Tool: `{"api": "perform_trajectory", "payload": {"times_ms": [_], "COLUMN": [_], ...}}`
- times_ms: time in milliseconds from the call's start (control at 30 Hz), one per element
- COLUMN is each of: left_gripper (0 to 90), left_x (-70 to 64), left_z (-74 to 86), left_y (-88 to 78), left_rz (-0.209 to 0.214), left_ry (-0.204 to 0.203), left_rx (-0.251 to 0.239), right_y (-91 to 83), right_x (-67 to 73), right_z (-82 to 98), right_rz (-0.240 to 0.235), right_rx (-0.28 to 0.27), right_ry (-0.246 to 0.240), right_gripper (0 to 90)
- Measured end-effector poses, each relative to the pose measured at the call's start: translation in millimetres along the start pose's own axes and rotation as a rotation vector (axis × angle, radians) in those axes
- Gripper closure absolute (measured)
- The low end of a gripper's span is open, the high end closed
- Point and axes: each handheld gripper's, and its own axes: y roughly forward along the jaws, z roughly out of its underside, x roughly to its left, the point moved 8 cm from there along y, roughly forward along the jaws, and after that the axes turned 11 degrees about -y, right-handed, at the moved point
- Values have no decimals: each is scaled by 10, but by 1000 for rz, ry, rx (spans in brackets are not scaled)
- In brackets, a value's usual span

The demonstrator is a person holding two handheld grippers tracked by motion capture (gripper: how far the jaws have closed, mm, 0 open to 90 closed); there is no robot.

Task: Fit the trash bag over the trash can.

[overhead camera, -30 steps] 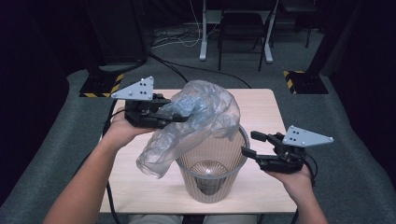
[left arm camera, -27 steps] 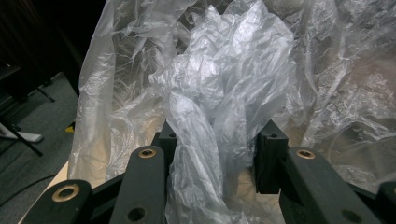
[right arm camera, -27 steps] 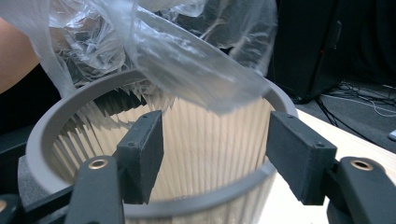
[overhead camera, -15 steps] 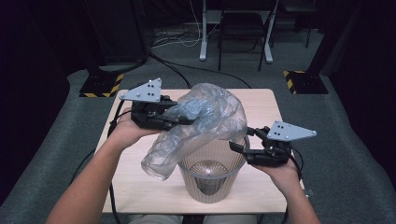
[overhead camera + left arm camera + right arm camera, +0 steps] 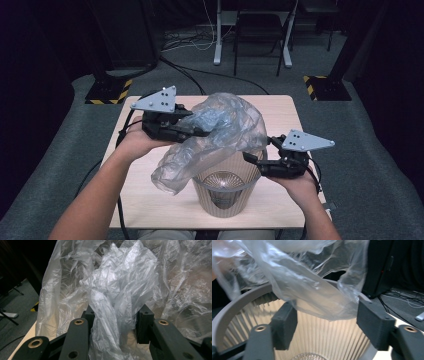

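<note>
**Overhead, a clear bag hangs above a ribbed bin as the right gripper closes in**

Now the right gripper (image 5: 255,161) sits at the right rim of the ribbed wastebasket (image 5: 225,200), nearer the middle of the table (image 5: 135,200) than a second ago, when it hovered farther right and clear of the rim. Its jaws have just been closing a little; they stand apart, with the lower edge of the clear plastic bag (image 5: 220,135) and the wastebasket rim (image 5: 239,296) in the gap, and the pads do not press on the film in the right gripper view. The left gripper (image 5: 197,131) has kept its place at the far left of the bag, its jaws clamped on a bunched fold of the plastic (image 5: 112,315). The bag has sagged slightly lower and to the left, its tail draped past the wastebasket's left side.

The bag billows above the wastebasket, which stands at the near middle of the table. Film covers the left gripper's fingertips, so the exact contact on the right-hand pad is hard to read. The wastebasket's far rim is hidden behind plastic in the high view, and its base is cut off in the right gripper view. Both forearms are cropped at the near edge.
</note>
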Motion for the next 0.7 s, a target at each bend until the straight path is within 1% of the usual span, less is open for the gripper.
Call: {"api": "perform_trajectory", "payload": {"times_ms": [33, 133, 200, 233, 300, 400, 467, 567, 700], "left_gripper": [634, 634, 634, 634, 634, 633, 633, 632, 628], "left_x": [1, 26, 42, 47, 53, 50, 42, 33, 19], "left_z": [0, 0, 3, 2, 8, 19, 22, 13, 5], "left_y": [3, -6, -15, -17, -7, 41, 79, 126, 174], "left_rz": [1, -3, -4, -4, -2, 4, 6, 12, 24], "left_ry": [0, -7, -13, -16, -18, -18, -14, -10, -14], "left_rx": [0, -3, -8, -12, -15, -7, 1, 5, 5], "right_y": [-13, -89, -160, -196, -264, -344, -377, -413, -480], "right_x": [-16, -84, -146, -178, -241, -312, -340, -352, -330], "right_z": [-4, -20, -17, -7, 23, 76, 107, 133, 126], "right_rz": [12, 73, 108, 125, 159, 195, 207, 226, 239], "right_rx": [-2, -23, -31, -31, -30, -31, -35, -39, -40], "right_ry": [1, -10, -2, 0, 6, 10, 21, 13, -21], "right_gripper": [440, 607, 722, 770, 832, 885, 899, 900, 900]}}
